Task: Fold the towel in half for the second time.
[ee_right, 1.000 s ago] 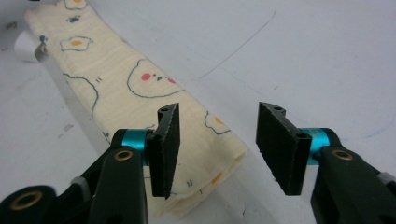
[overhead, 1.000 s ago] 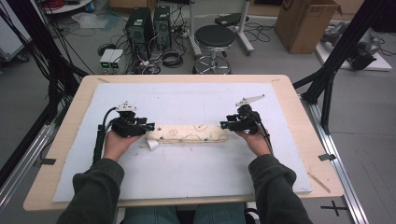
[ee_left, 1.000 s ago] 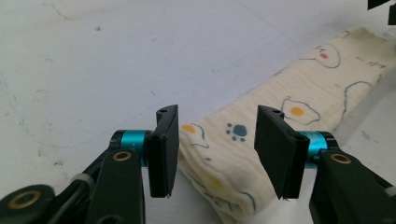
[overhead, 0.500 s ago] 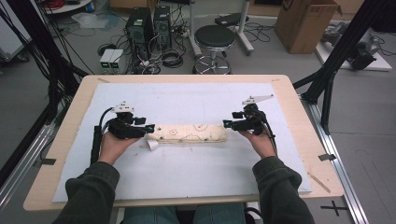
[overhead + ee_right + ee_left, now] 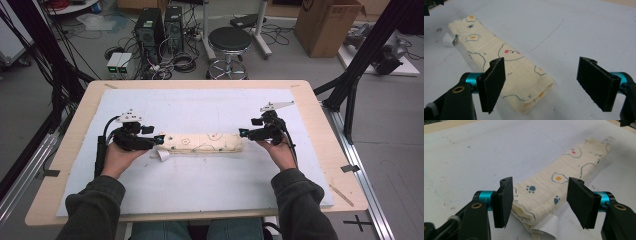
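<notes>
Folded printed cloth (image 5: pixel 554 192) on white table cover (image 5: pixel 474 157), end between just-opening hand-held gripper (image 5: pixel 540 203) jaws.

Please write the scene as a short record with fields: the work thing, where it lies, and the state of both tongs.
thing: cream folded cloth with egg and paw prints, a long narrow bundle
tag: white label sticking out at its left end
place: flat on the white table sheet
left tongs: open, jaws have just been opening, cloth end between them, unpressed
right tongs: open, jaws have just been opening, at the other cloth end
</notes>
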